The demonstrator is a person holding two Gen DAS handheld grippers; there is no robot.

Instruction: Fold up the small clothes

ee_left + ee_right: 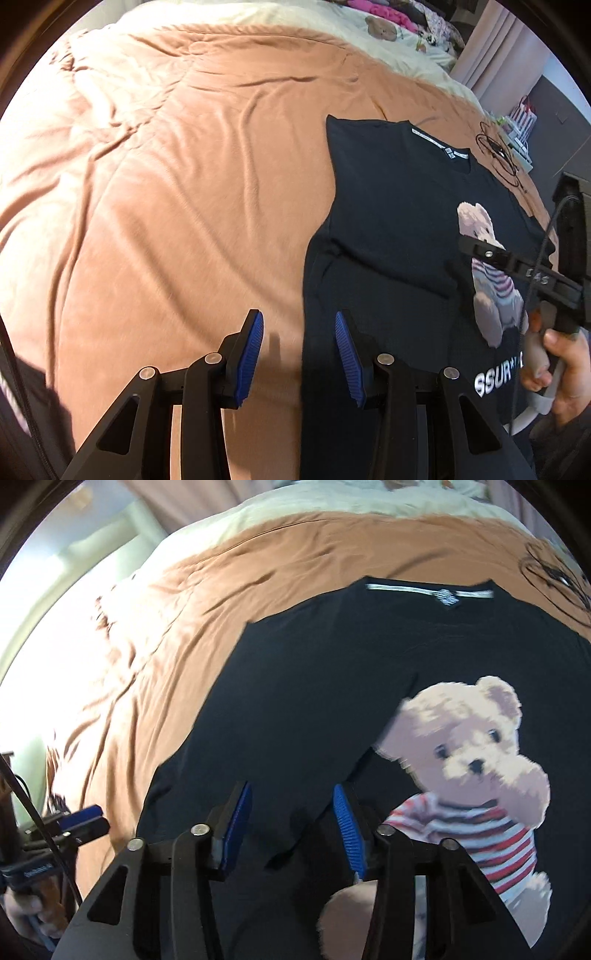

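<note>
A black T-shirt (pixel 388 221) with a teddy-bear print (pixel 491 288) lies flat on the bed, collar toward the far side. In the right wrist view the T-shirt (pixel 314 701) has its left side folded inward, and the flap's edge covers part of the bear print (pixel 476 746). My left gripper (pixel 298 317) is open over the shirt's left edge, with nothing between its blue pads. My right gripper (pixel 291 788) hangs open just above the folded flap and holds nothing. A hand (pixel 565 362) holds the right gripper's handle.
An orange blanket (pixel 184 184) covers the bed, with cream bedding (pixel 258 14) beyond it. A coiled black cable (pixel 498 151) lies past the shirt's collar on the right. A pink curtain (pixel 491 48) and piled clothes (pixel 388 11) are at the far side.
</note>
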